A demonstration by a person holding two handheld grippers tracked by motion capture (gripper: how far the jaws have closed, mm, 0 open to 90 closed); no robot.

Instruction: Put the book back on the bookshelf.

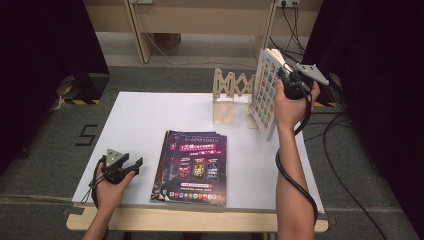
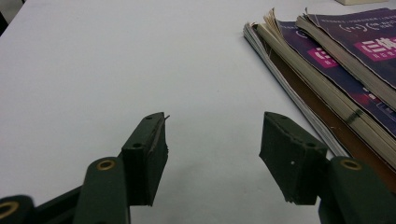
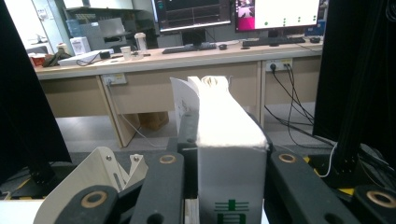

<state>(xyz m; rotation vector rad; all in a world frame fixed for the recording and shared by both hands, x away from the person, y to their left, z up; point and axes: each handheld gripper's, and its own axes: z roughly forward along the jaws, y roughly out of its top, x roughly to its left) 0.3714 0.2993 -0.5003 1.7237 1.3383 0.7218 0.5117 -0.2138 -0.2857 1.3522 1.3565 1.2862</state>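
Note:
My right gripper [image 1: 286, 80] is shut on a thick magazine [image 1: 265, 90], held upright above the table's far right beside a wooden book rack [image 1: 231, 92]. In the right gripper view the magazine's white spine [image 3: 231, 140] fills the gap between both jaws, and the rack's pale wood [image 3: 88, 179] shows at lower left. A stack of purple-covered magazines [image 1: 192, 167] lies flat at the table's front middle. My left gripper [image 1: 131, 165] rests low at the front left, open and holding nothing; in its own view the stack's page edges [image 2: 327, 93] lie to the right of my left gripper [image 2: 212, 140].
The white tabletop [image 1: 145, 120] has a wooden front edge [image 1: 200, 220]. Cables [image 1: 345, 165] trail over the grey floor at the right. Dark curtains stand on both sides. A desk with monitors [image 3: 233, 14] stands beyond the table.

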